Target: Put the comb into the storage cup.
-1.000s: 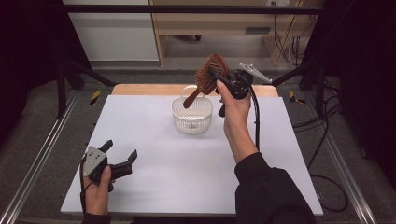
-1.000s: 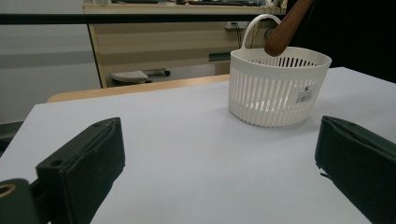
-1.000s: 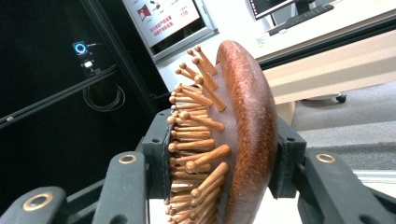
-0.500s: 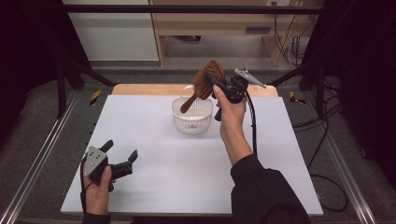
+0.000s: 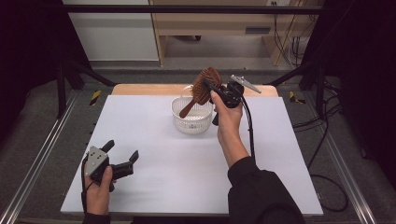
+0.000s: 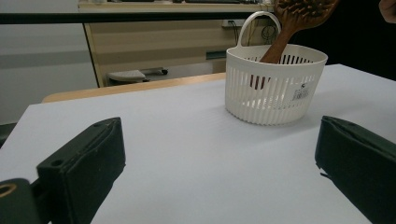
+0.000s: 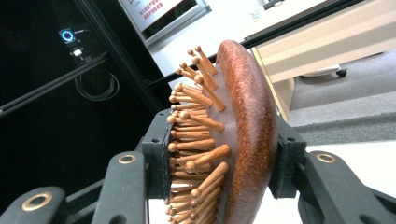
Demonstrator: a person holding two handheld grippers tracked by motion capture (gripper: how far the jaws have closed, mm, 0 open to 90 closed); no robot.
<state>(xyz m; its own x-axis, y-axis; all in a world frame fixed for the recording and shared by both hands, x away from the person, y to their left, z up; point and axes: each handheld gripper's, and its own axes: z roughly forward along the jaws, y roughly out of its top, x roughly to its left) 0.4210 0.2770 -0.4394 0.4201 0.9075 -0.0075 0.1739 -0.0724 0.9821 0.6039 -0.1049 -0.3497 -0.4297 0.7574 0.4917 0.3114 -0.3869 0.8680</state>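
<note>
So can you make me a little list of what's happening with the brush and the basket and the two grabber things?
held thing: wooden hairbrush, head clamped between the right gripper jaws, bristles against one pad
brush position: tilted, handle end dipping into the white basket
basket: upright on the white table, slotted sides, loop handle at the back
left gripper: jaws open, nothing between them, low over the table's near left part

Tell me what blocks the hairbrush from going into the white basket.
Nothing visible does. The right gripper holds the hairbrush by its head, handle tip already inside the rim of the basket. The basket's upright loop handle stands behind the brush, apart from its path.
</note>
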